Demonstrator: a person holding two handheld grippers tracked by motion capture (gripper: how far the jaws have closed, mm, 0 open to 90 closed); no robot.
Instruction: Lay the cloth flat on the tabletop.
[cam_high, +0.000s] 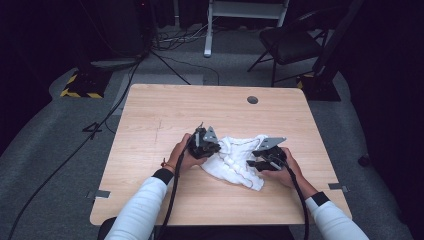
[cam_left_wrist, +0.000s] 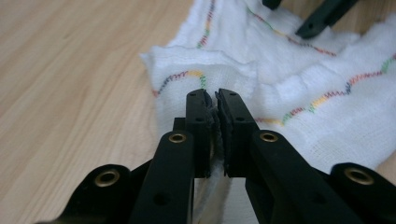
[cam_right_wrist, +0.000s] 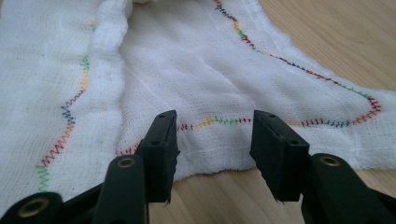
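A white cloth is spread on the tabletop. Its fold is clamped in the left claw; its stitched edge lies just ahead of the parted right claw.

lab – cables, taped floor
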